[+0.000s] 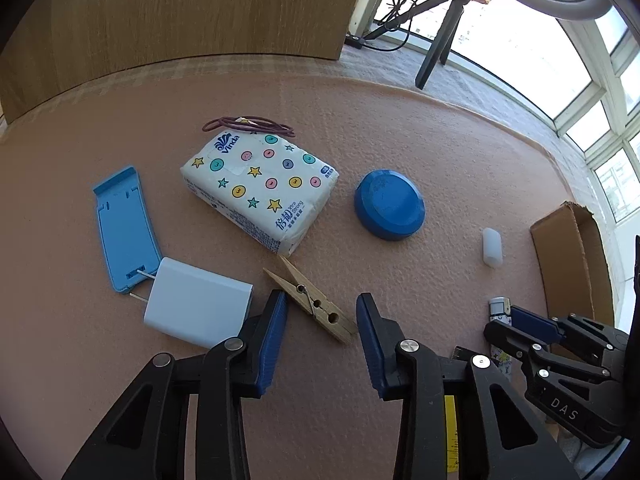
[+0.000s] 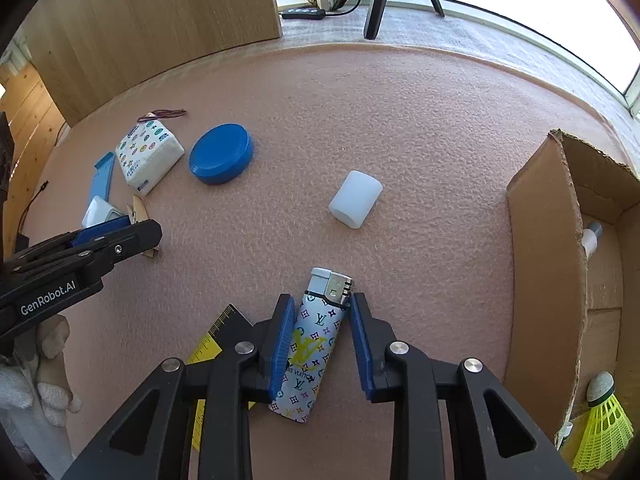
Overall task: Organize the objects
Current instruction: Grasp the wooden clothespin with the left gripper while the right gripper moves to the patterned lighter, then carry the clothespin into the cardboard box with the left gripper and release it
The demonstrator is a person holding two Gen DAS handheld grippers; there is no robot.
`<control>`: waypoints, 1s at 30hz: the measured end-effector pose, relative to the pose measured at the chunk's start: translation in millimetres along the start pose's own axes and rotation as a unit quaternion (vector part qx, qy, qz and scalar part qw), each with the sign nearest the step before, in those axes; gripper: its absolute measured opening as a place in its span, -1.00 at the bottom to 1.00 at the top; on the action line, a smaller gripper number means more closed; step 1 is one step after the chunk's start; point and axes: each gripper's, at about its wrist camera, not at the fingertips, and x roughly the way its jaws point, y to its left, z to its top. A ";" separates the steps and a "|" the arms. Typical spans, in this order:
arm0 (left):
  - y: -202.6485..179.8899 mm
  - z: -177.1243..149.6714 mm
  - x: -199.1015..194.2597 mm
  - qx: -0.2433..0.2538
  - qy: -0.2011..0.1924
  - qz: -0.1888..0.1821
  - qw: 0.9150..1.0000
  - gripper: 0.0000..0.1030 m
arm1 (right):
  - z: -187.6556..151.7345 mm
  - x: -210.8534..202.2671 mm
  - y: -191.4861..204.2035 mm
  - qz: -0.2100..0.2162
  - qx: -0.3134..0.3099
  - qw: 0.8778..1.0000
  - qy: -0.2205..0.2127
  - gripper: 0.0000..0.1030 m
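Tissue pack (image 1: 260,184): "Vinda", "Xtra Strong", Chinese characters beside that, small print unreadable. Lighter (image 2: 316,340): LV monograms, "LOUIS VUITTON" partly covered. Left tool (image 2: 132,226) arm: "GenRobot.AI". Right tool (image 1: 516,316) arm: "DAS". Yellow ruler (image 2: 208,348): tick marks, digits illegible.

Patterned lighter (image 2: 316,340) between right gripper (image 2: 320,320) pads (image 2: 282,344) (on pink mat (image 2: 400,120))
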 end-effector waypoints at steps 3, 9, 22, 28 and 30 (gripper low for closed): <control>2.5 0.3 -0.3 0.002 -0.002 0.003 1.000 -0.44 | -0.9 -3.1 -7.1 0.001 0.003 1.000 -0.001 -0.50; -0.8 -2.9 -0.5 0.017 -0.005 0.000 1.000 -0.62 | -3.1 -8.3 -14.4 -0.001 0.004 1.000 -0.006 -0.51; -9.4 -32.8 -11.1 0.040 -0.001 -0.003 0.999 -0.74 | -27.0 -15.5 -25.8 0.010 0.012 1.000 -0.013 -0.54; -12.9 -54.0 -19.2 0.034 0.006 -0.020 0.999 -0.74 | -40.9 -21.9 -32.0 0.032 0.027 0.999 -0.017 -0.58; -14.4 -59.2 -22.3 0.034 0.008 -0.023 0.999 -0.74 | -45.7 -26.0 -33.4 0.038 0.029 0.999 -0.020 -0.58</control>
